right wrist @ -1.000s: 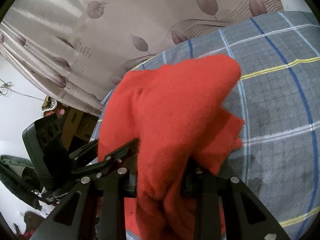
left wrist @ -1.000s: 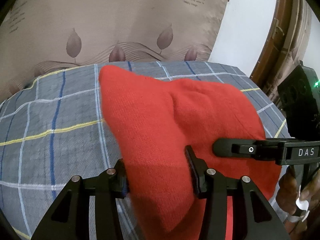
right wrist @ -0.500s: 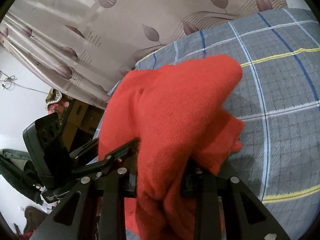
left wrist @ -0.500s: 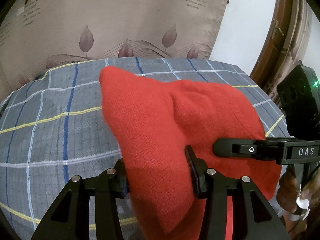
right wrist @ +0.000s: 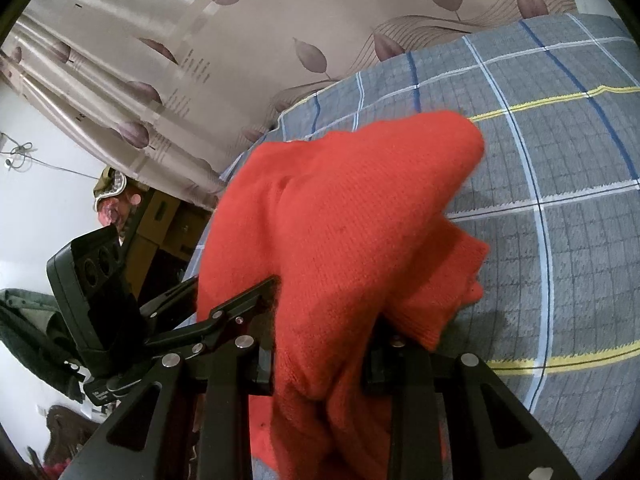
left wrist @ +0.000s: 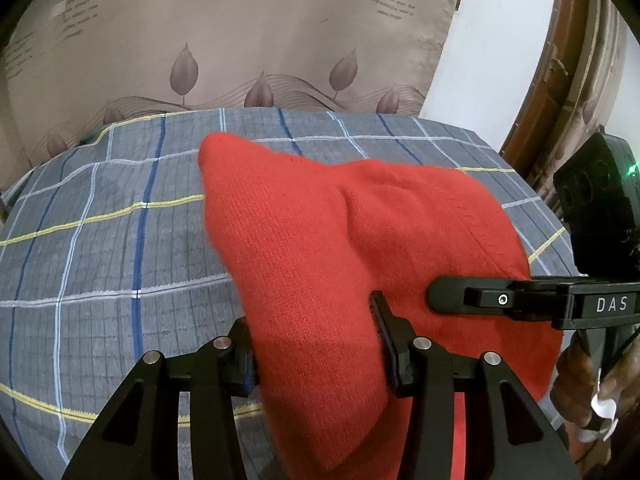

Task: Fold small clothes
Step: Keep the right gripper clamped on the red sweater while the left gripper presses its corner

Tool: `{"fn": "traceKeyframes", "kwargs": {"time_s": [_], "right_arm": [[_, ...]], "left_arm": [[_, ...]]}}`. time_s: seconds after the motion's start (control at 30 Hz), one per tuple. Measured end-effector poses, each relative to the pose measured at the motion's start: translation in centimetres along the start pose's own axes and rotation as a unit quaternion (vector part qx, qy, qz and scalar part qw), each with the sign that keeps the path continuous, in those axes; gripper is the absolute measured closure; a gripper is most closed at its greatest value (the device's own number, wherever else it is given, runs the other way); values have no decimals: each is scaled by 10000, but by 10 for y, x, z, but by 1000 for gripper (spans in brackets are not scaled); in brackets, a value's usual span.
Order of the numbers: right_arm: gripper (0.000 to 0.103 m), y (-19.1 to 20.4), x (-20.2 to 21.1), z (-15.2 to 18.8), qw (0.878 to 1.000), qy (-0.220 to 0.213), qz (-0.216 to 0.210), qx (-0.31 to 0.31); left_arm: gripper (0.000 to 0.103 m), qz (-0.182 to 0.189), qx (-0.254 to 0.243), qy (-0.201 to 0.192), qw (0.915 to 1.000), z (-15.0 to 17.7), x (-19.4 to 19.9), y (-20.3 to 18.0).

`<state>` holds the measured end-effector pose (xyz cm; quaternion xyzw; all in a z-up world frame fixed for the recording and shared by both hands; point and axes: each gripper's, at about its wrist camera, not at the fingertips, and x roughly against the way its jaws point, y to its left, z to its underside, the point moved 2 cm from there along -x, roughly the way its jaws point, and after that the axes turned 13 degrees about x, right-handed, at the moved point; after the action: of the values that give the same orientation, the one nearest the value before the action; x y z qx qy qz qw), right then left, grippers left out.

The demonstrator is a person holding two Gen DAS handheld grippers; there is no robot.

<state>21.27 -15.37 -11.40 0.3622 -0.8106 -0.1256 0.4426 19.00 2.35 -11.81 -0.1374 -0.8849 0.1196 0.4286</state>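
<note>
A red knitted garment [left wrist: 352, 248] hangs between both grippers over the grey plaid bed cover [left wrist: 100, 240]. My left gripper [left wrist: 316, 344] is shut on one edge of it, and the cloth drapes forward with a corner sticking out far left. My right gripper [right wrist: 320, 352] is shut on another edge of the garment [right wrist: 340, 220]; a folded lower layer [right wrist: 452, 280] hangs below to the right. The right gripper's finger [left wrist: 480, 300] shows at the right of the left wrist view, and the left gripper [right wrist: 224, 320] shows at the left of the right wrist view.
A beige leaf-print curtain [left wrist: 240, 40] hangs behind the bed. A wooden door frame [left wrist: 568, 60] stands at the right. Brown boxes [right wrist: 168, 220] and dark cloth [right wrist: 24, 320] lie off the bed's left side in the right wrist view.
Both grippers have carried the garment forward over the bed; more plaid cover shows beneath it. Both grips are unchanged.
</note>
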Motion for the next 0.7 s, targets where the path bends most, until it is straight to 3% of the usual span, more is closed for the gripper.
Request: {"fn": "traceKeyframes", "kwargs": {"time_s": [0.7], "right_arm": [[76, 7, 3, 14, 10000, -30, -32, 42]], "left_arm": [[56, 6, -20, -37, 10000, 12, 10, 1]]}}
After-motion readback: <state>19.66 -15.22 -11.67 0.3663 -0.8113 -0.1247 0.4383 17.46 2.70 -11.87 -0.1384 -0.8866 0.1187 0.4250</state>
